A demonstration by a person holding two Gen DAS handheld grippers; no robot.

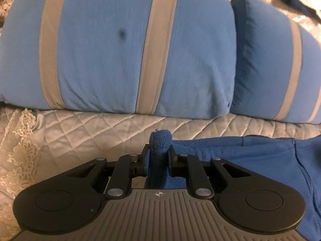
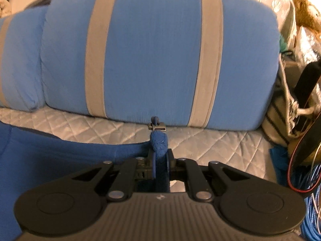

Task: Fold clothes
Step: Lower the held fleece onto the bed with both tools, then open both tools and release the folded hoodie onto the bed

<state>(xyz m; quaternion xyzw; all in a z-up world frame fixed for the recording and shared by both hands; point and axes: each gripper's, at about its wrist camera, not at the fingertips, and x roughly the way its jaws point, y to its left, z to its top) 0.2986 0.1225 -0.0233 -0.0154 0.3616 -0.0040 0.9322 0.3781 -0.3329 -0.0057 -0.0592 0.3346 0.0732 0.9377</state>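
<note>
Quilted bed (image 1: 100, 128); both fingers clamp blue fleece (image 1: 250, 156); zipper pull (image 2: 156, 126) only right view.

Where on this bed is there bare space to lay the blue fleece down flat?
The bare quilt strip between the striped pillows and the fleece is free, widest toward the lace edge. The bedside by the bag and cables is crowded.

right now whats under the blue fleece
The blue fleece lies on a quilted bedspread, seen past its edges. Whatever sits beneath its middle is covered.
</note>
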